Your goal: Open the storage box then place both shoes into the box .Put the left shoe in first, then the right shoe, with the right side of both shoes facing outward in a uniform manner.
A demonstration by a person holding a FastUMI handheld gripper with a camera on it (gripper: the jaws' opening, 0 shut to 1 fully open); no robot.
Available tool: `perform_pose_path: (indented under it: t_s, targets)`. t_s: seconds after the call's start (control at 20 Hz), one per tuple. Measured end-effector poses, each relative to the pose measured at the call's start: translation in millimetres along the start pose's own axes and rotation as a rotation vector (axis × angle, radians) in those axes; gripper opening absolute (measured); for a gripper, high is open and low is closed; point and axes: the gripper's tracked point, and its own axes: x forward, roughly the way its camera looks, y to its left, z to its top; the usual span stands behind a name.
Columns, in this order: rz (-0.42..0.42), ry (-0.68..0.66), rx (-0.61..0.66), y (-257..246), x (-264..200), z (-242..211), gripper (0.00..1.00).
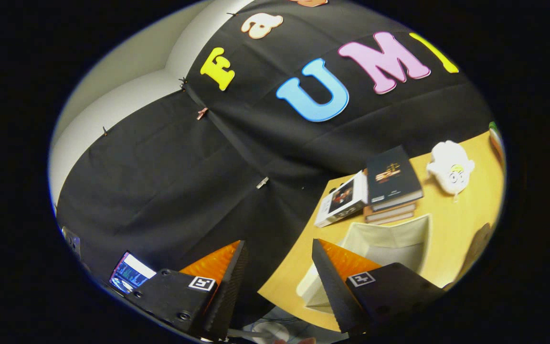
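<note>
Empty spread claw [277, 267], box [389, 241] part-hidden.

Even indoor light, slight motion blur, strong fisheye bending.

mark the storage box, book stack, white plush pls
storage box [413, 228]: gripper view, far cream rim.
book stack [392, 177]: gripper view, top black cover.
white plush [448, 165]: gripper view, its body.
gripper [278, 248]: gripper view, open, holding nothing.

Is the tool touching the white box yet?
Apart. In the gripper view the tool is open and holds nothing, raised off the table, with the white box lying beyond its fingers.
</note>
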Motion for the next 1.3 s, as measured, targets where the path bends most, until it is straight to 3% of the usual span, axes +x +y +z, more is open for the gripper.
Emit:
perform_pose_path:
  t_s: [0.35,0.65,0.85,1.3]
  targets:
    - [-0.286,-0.009,-0.153,-125,-115,17,0.85]
    - [-0.503,0.113,-0.208,-244,-184,-20,0.85]
    - [-0.567,0.203,-0.197,-302,-200,-54,0.84]
    - [-0.616,0.386,-0.219,-370,-191,-101,0.75]
